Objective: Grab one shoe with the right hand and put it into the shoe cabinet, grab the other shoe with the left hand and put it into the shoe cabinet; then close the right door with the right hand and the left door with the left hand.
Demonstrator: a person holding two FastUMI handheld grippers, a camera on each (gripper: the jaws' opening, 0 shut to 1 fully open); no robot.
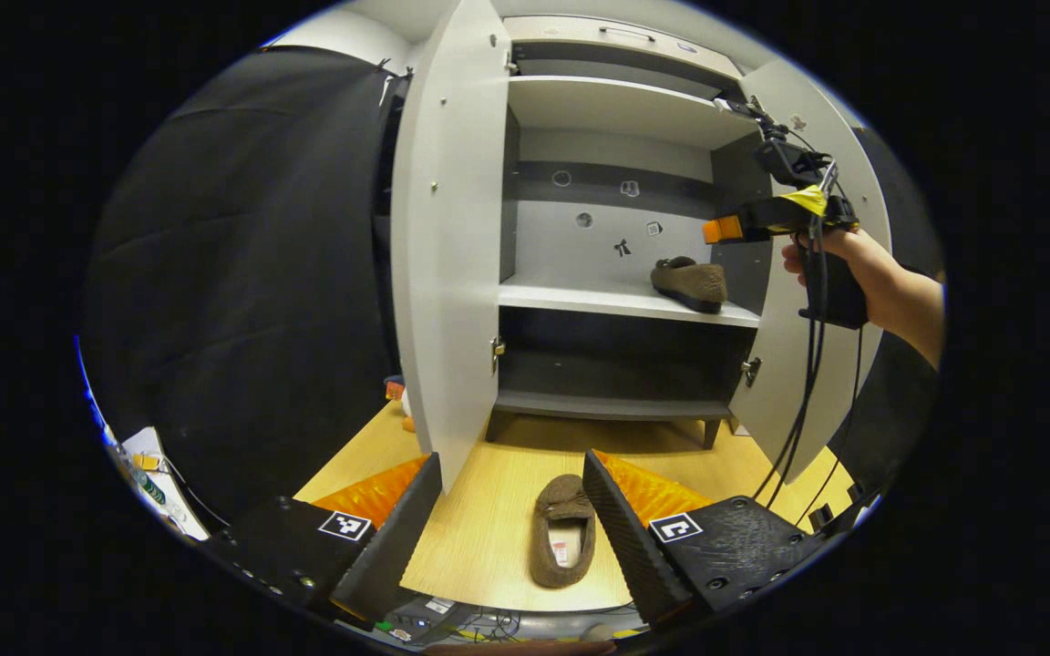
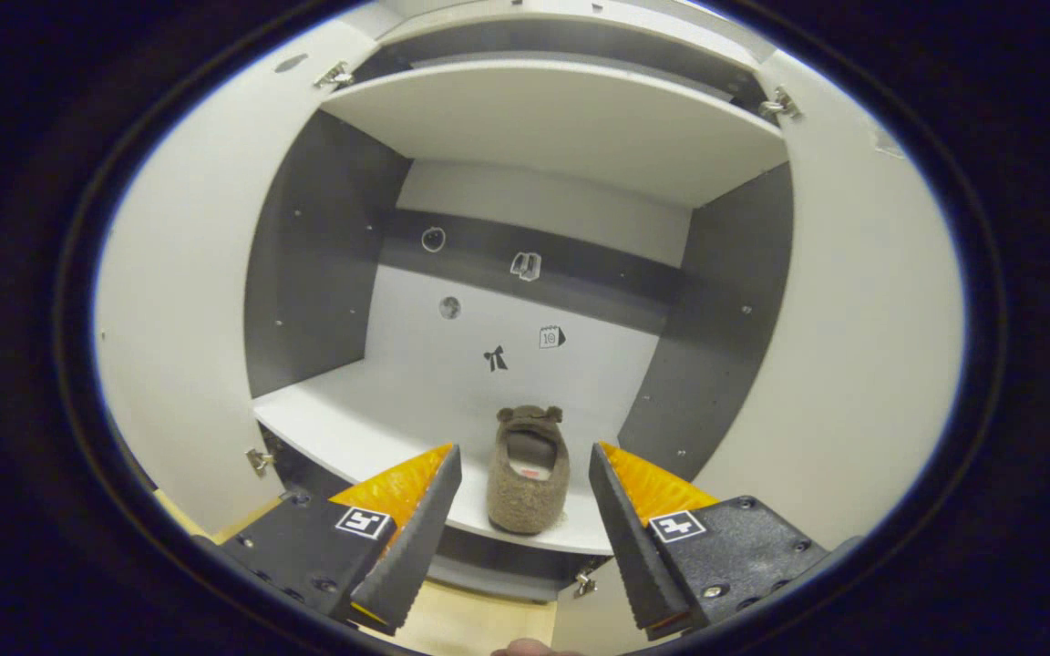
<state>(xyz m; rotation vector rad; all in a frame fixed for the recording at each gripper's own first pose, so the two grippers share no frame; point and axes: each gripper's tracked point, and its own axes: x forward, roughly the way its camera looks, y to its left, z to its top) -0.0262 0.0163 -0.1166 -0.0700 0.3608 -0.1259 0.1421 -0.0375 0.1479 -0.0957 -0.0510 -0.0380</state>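
Your left tool (image 1: pixel 511 510) hovers with its fingers apart above a brown shoe (image 1: pixel 563 528) lying on the wooden floor (image 1: pixel 479 538) in front of the shoe cabinet (image 1: pixel 616 109), the shoe framed between the fingers but not touched. The other shoe (image 1: pixel 691 281) sits on the cabinet's middle shelf (image 1: pixel 580 296), toward the shelf's right end, close to the dark side wall. Both cabinet doors stand open: the left door (image 1: pixel 447 246) swung wide toward you, the right door (image 1: pixel 794 364) just behind your right hand (image 1: pixel 853 260). That hand holds the right tool (image 1: pixel 766 219) up in front of the cabinet, level with the space above the middle shelf. In the right gripper view, your right tool (image 2: pixel 525 506) is spread open and clear of the shelved shoe (image 2: pixel 530 474), which rests near the shelf's (image 2: pixel 352 419) front edge with its toe pointing toward the back panel.
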